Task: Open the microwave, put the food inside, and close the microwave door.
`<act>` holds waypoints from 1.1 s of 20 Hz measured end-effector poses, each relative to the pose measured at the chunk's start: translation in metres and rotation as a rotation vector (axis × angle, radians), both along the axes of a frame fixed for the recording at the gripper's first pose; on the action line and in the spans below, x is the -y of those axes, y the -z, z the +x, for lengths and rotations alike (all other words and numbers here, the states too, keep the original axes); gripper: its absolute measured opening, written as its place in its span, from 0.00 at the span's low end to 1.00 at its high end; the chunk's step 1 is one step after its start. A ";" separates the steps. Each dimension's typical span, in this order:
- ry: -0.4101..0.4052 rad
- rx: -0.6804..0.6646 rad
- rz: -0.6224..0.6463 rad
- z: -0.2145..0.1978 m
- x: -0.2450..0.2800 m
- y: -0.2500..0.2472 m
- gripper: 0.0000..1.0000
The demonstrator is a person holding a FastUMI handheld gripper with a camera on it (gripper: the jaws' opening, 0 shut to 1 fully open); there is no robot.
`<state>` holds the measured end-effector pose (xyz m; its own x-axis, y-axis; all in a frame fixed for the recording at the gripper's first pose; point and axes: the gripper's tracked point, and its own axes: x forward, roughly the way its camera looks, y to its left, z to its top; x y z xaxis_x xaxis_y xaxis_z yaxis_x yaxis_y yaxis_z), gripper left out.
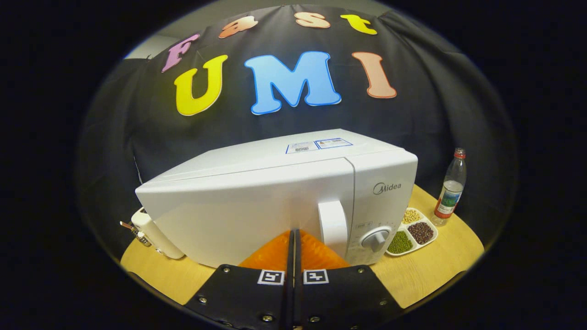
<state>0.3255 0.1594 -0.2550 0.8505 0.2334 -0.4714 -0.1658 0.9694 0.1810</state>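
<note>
A white microwave (pixel 257 201) stands on the wooden table (pixel 426 270), its door closed flat against the body. Its white vertical handle (pixel 333 225) sits at the door's right side, beside the control panel with a round dial (pixel 376 239). My gripper (pixel 293 234) is shut with nothing between its fingers; the two pads meet right in front of the door, just left of the handle. To the right of the microwave lies a white divided dish (pixel 415 232) holding green, dark red and pale beans.
A clear plastic bottle (pixel 451 188) with a red cap stands at the table's right rear, beyond the dish. A white appliance (pixel 153 234) with a metal clip stands left of the microwave. The table's edge curves close around both sides.
</note>
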 end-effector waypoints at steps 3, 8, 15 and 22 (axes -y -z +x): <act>-0.028 0.031 -0.054 -0.011 0.002 -0.007 0.02; -0.022 0.097 -0.079 -0.057 0.014 -0.035 0.02; -0.025 0.170 -0.080 -0.122 0.021 -0.081 0.02; 0.001 0.257 -0.082 -0.179 0.027 -0.122 0.04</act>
<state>0.1469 0.1326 -0.1328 0.9447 0.2029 -0.2576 -0.1955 0.9792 0.0543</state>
